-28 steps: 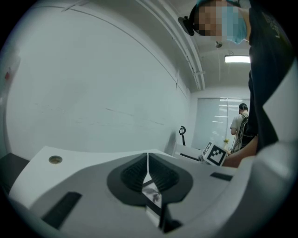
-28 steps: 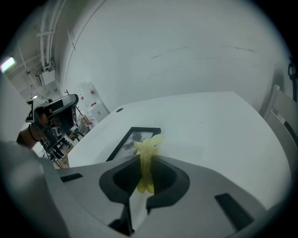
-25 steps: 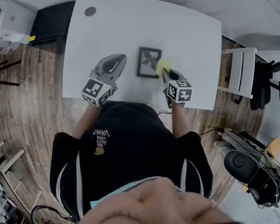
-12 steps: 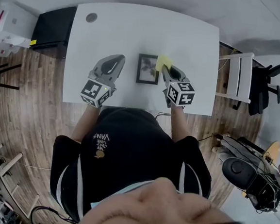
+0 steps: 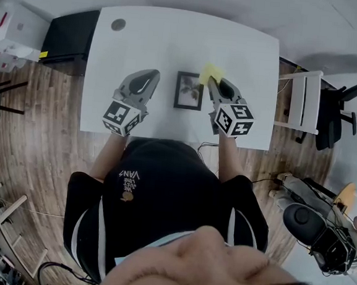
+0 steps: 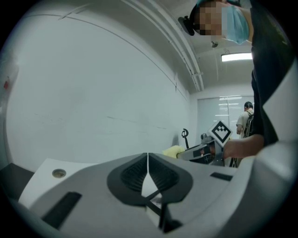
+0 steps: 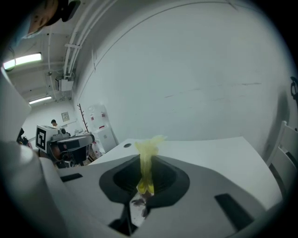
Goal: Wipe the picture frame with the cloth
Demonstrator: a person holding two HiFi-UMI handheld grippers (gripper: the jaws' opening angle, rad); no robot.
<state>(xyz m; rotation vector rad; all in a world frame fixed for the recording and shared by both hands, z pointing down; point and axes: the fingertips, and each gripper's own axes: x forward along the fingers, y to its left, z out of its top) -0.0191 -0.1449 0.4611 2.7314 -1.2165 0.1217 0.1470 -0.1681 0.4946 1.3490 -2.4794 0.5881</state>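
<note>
Picture frame (image 5: 188, 90) is lying flat on the white surface (image 5: 175, 39), between the two grippers. Right gripper (image 5: 219, 84) is holding the yellow cloth (image 5: 209, 73), its fingers (image 7: 170, 179) clamping tight on it. The cloth is sitting just beside the frame's far right corner. Left gripper (image 5: 148, 79) is hovering apart from the frame on its left, fingers (image 6: 130, 174) pressing together on nothing.

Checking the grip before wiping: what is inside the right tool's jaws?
The yellow cloth is pinched inside the right tool, its loose end sticking out past the tips. How far back it reaches is covered by the pads.
</note>
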